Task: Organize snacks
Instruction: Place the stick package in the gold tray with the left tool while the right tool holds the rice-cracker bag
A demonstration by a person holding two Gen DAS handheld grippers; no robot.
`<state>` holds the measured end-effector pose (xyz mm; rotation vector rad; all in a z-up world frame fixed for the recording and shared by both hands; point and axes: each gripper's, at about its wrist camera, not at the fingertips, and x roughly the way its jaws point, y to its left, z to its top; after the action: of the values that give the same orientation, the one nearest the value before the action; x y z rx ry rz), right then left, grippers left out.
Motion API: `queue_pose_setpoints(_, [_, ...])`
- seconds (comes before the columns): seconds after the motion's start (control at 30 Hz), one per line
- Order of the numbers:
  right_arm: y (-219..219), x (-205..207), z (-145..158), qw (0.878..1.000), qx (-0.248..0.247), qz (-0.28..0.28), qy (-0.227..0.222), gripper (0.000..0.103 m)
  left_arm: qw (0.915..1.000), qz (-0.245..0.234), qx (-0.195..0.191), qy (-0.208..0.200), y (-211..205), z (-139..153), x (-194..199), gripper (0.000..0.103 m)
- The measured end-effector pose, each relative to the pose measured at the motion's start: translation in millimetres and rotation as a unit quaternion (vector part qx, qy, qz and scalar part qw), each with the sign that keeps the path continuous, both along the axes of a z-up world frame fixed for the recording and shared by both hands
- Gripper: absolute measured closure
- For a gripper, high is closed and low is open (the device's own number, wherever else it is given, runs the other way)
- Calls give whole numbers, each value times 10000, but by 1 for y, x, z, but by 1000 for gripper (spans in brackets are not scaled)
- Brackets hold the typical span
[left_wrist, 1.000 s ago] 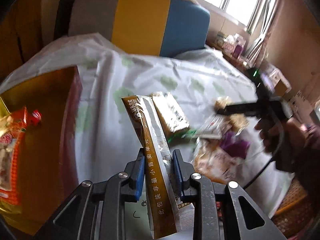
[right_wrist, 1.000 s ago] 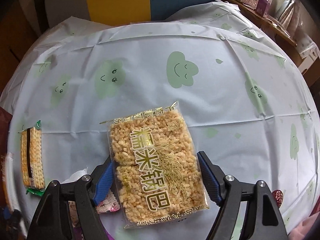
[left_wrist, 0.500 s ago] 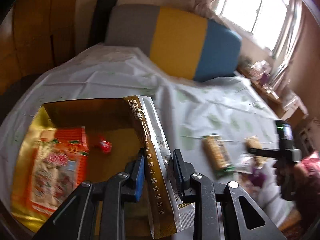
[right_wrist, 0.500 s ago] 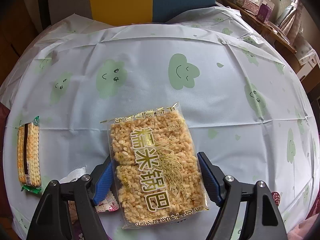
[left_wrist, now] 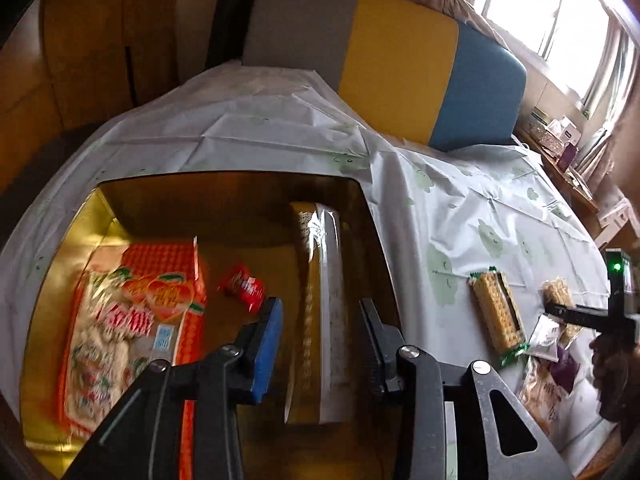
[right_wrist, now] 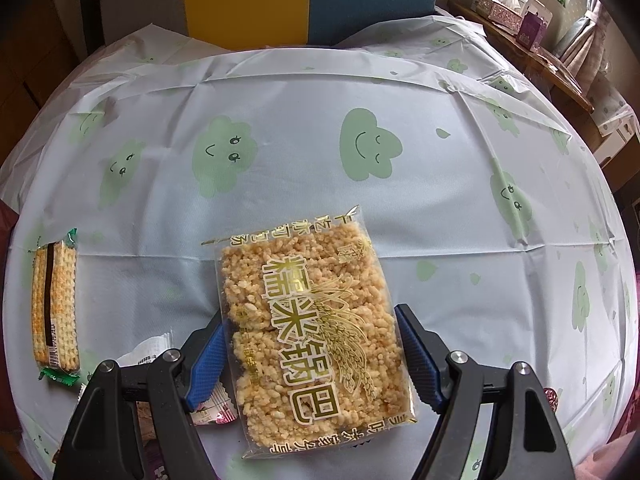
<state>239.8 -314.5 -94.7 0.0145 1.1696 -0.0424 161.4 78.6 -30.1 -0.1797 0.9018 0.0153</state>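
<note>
Currently the gold box [left_wrist: 120, 208] is the drop target, lying under and ahead of the left gripper [left_wrist: 320, 320], whose jaws are spread wide with nothing clamped. The long brown-and-silver pack [left_wrist: 324, 312] is seen between them, inside the box, apparently touching neither pad. A straight retreat is advised so the pack is not snagged; whether it lies flat or leans on the box wall cannot be told. Left of the jaws, the orange bag [left_wrist: 132, 328] and a small red candy [left_wrist: 242, 286] are blurred.

The rice cracker pack [right_wrist: 312, 320] sits between the right gripper [right_wrist: 316, 352] jaws; contact is plausible on its left edge, but a firm clamp cannot be confirmed. Squeeze should be applied at the edges, lightly, since the cake looks brittle. Left of those jaws lies the biscuit sleeve [right_wrist: 54, 304]; small sachets [right_wrist: 208, 408] are half hidden beneath the left finger.
</note>
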Motion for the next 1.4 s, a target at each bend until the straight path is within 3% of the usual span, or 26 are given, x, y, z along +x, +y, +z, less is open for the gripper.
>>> queue_pose_setpoints(0.1, [0,0,0,10000,-18,11,-7,24,9999,83,80,-45,-4,1,-22,63])
queue_pose_setpoints(0.33, [1,-1,0,10000,-59,16,-29,25,9985,275,459,-112,-15,9,-61,51])
queue_pose_setpoints(0.53, [2,-2,2,10000,-82,19,-36,26,9985,394,367,-55,-9,9,-80,50])
queue_pose_setpoints(0.7, [2,-3,2,10000,-71,-3,-63,26,9971,452,604,-131,-13,9,-93,50])
queue_pose_setpoints(0.9, [2,-4,3,9999,-81,-13,-105,26,9964,553,619,-185,-7,11,-105,50])
queue_pose_setpoints(1.03, [2,-4,4,9999,-48,-83,-94,27,9972,572,449,-152,0,10,-110,50])
queue_pose_setpoints(1.23, [-1,-10,29,9985,-77,-465,-286,27,9973,645,318,-133,7,5,-114,50])
queue_pose_setpoints(1.4, [10,-23,67,9963,-49,-503,-702,27,9974,668,265,-109,10,2,-117,50])
